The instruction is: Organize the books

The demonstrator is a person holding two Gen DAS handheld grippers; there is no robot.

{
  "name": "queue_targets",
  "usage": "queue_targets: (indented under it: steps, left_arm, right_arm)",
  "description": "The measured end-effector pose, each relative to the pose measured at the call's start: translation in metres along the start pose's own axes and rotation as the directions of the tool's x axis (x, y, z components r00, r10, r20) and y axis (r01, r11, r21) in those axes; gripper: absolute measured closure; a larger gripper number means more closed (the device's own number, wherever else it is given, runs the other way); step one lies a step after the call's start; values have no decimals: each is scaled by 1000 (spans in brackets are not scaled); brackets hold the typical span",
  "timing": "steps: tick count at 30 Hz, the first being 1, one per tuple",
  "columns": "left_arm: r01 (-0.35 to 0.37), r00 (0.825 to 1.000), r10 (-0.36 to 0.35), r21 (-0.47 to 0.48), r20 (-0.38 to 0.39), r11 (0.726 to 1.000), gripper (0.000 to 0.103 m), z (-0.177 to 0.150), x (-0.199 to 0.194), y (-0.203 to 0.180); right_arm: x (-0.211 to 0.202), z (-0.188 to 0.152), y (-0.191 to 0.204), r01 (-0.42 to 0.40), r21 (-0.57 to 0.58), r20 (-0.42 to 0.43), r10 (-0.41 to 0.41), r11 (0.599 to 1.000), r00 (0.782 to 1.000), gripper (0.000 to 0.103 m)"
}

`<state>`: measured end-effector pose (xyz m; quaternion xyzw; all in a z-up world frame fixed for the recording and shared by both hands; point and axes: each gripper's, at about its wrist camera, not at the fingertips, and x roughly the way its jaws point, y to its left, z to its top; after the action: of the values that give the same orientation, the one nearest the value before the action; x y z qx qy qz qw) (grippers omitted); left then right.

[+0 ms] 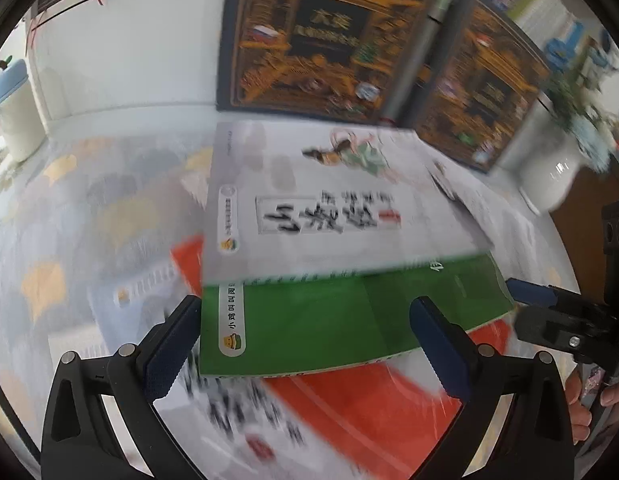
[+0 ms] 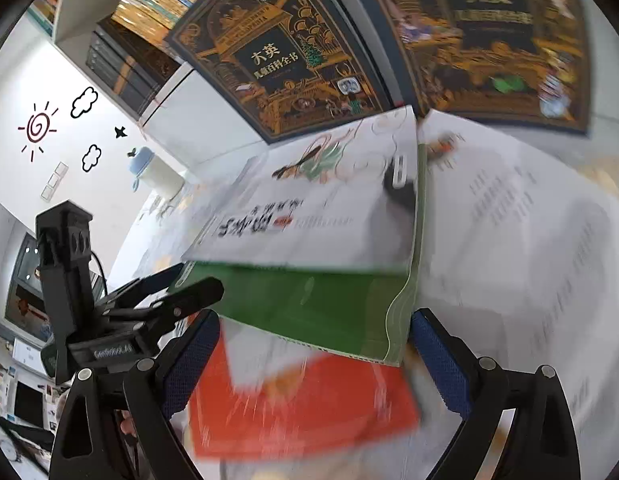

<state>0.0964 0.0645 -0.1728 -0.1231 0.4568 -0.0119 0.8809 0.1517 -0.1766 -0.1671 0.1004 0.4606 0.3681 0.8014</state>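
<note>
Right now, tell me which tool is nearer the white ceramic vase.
Right. The right tool is at the green softcover book's corner toward the white ceramic vase; the left tool straddles its near edge, farther off.

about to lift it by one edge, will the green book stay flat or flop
The green book looks thin and soft-covered, so it would probably sag from one edge. Its cover seems glossy, so it may slip. The white book lying on it could slide off if tilted.
</note>
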Motion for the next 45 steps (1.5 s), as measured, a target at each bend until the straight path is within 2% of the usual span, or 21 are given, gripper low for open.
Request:
queue_targets:
  steps: [4, 10, 14, 16, 17, 18, 19, 20, 22, 25, 26, 29, 30, 33, 35, 37, 39, 41, 42, 43, 45]
  left_arm:
    - [13, 999, -11, 35, -47, 999, 2, -43, -25, -17]
    - [-12, 999, 15, 105, -29, 994, 2, -97, -72, -32]
    - [-105, 994, 107, 93, -24, 990, 2, -110, -86, -20]
    - [-153, 988, 155, 74, -23, 985, 2, -113, -92, -8]
    - [-169, 985, 171, 56, -21, 984, 2, -116, -97, -2]
    - [-185, 983, 185, 28, -17, 982, 2, -120, -105, 5]
    - [-192, 981, 192, 12, -10, 981, 2, -122, -111, 8]
    - [-199, 980, 199, -7, 4, 980, 2, -125, -118, 11]
    - [-192, 980, 194, -46, 37, 980, 2, -135, -134, 16]
    - [-135, 990, 136, -47, 31, 990, 2, -155, -143, 13]
    - [-111, 994, 111, -41, 14, 993, 2, -161, -142, 10]
    - [-42, 998, 40, -37, -50, 998, 2, -177, -131, 6]
    - [-15, 997, 12, -37, -78, 999, 2, -181, -124, 5]
    - [-35, 998, 34, -11, -52, 999, 3, -181, -121, 0]
    - [-22, 999, 21, -18, -45, 1000, 4, -179, -123, 2]
    - [-10, 999, 9, -20, -42, 1000, 9, -179, -126, 5]
    - [7, 999, -7, -22, -32, 1000, 19, -185, -135, 12]
    - [38, 999, -39, -33, -25, 999, 23, -193, -142, 20]
    - [58, 998, -59, -42, -26, 997, 26, -195, -147, 25]
    - [63, 998, -64, -44, -29, 997, 30, -195, -148, 28]
    - [65, 997, -67, -51, -40, 997, 45, -191, -147, 34]
  right_arm:
    - [-30, -53, 7, -46, 12, -18, 46, 999, 999, 7]
    - [-61, -139, 39, -86, -37, -52, 84, 996, 995, 7]
    - [-60, -192, 72, -210, -63, -121, 201, 976, 972, 7]
    - [-53, -214, 95, -283, -93, -175, 265, 954, 948, 9]
    - [-50, -217, 101, -320, -96, -193, 298, 943, 935, 16]
    - [-50, -219, 108, -356, -100, -211, 330, 929, 920, 18]
    - [-50, -216, 112, -352, -115, -208, 324, 929, 923, 18]
    - [-53, -206, 114, -307, -153, -181, 279, 939, 943, 18]
    - [-55, -183, 108, -242, -186, -131, 220, 952, 967, 18]
    - [-49, -138, 85, -174, -149, -68, 166, 973, 984, 18]
    - [-43, -122, 77, -125, -159, -57, 117, 979, 991, 18]
    - [-19, -102, 68, -32, -183, -99, 15, 983, 995, 18]
    - [-8, -101, 67, -17, -186, -134, -8, 982, 991, 18]
    - [12, -115, 70, -28, -209, -203, -16, 977, 979, 17]
    - [4, -131, 75, -23, -249, -188, -25, 968, 982, 16]
    - [-8, -154, 80, -79, -229, -225, 26, 970, 974, 16]
    - [-11, -175, 87, -207, -175, -310, 146, 963, 940, 16]
    - [-13, -189, 93, -286, -153, -360, 216, 946, 908, 16]
    - [-14, -196, 90, -321, -136, -371, 252, 937, 894, 16]
    - [-16, -198, 86, -339, -123, -363, 276, 933, 890, 17]
    - [-12, -190, 70, -372, -54, -350, 331, 927, 876, 25]
